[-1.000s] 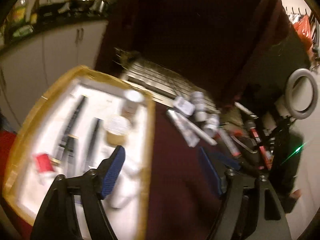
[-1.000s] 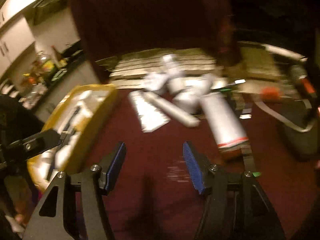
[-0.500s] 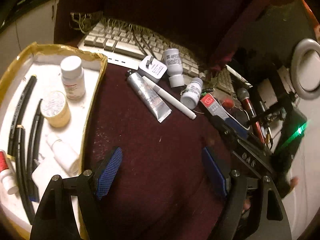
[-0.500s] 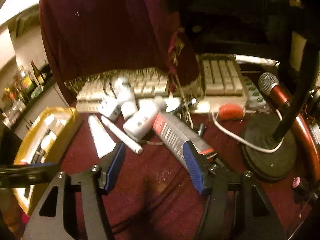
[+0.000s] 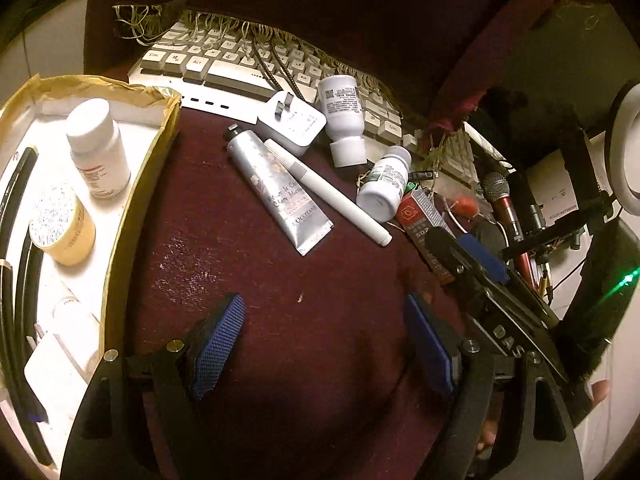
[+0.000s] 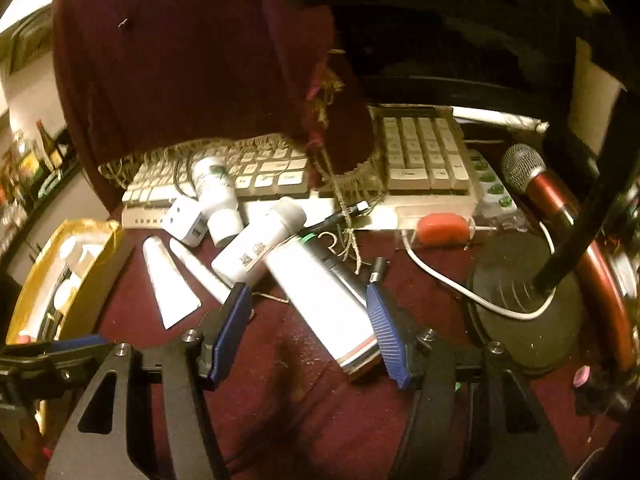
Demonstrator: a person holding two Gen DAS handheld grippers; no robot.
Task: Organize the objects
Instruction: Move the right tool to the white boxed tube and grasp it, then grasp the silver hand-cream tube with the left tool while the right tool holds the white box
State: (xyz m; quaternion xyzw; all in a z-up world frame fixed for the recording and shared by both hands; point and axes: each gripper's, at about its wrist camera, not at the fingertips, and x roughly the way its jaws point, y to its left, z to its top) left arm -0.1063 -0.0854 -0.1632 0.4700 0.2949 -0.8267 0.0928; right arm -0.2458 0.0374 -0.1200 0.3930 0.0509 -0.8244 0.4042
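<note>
Fingers point(image 6: 236, 322) of the right gripper point(image 6: 310, 326) stand apart around a boxed tube point(image 6: 324, 300) at frame centre. Left gripper point(image 5: 326, 344) gapes empty over the desk point(image 5: 280, 300); a tray point(image 5: 132, 184) sits far left.

Both grippers share one build: left gripper point(image 5: 324, 344) and right gripper point(image 6: 308, 328) have matte black triangular-cutout frames, silver screws, and blue ribbed pads point(image 5: 218, 344). Skin shows at 4 o'clock.
</note>
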